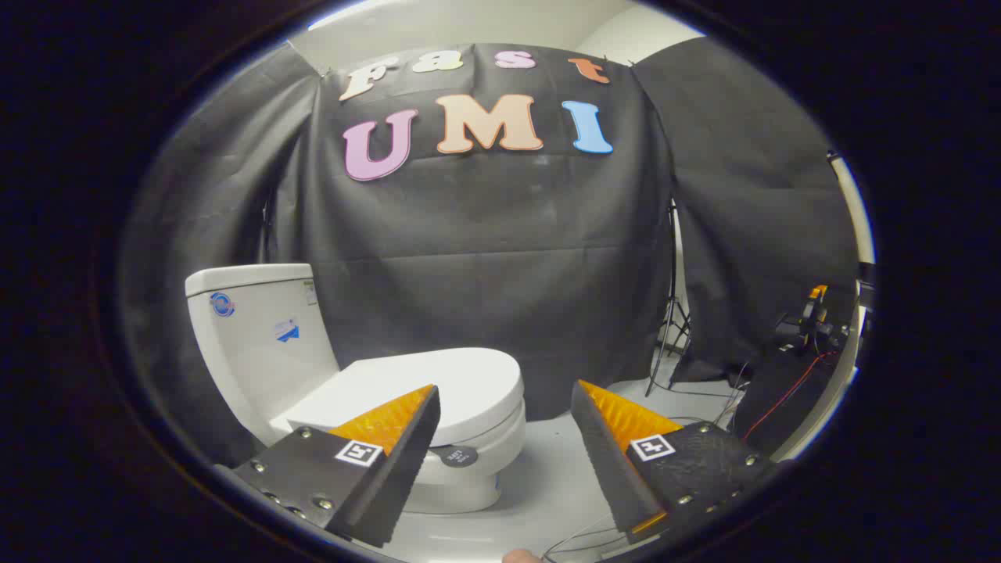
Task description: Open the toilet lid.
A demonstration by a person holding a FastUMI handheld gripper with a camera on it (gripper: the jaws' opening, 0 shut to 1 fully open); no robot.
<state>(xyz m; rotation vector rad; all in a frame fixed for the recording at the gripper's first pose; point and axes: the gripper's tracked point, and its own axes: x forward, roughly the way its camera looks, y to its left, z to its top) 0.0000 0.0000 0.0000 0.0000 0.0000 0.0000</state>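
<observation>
Toilet lid point(438, 383) lies closed just beyond the released claw point(504, 395), which should hook one finger beneath its near-right rim, then lift.

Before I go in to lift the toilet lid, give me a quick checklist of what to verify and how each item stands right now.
1. Tool open wide enough to take the lid edge: ok, fingers spread apart, nothing between them.
2. Toilet lid down and in sight: ok, it lies flat on the seat.
3. Lid front edge lined up between the fingers: not ok, the lid sits mostly behind the left finger.
4. Tool touching the lid: not ok, apart from it.
5. Room for the lid to swing back to the tank: ok.
6. Cables on the floor below the tool: cannot tell if they snag.
</observation>
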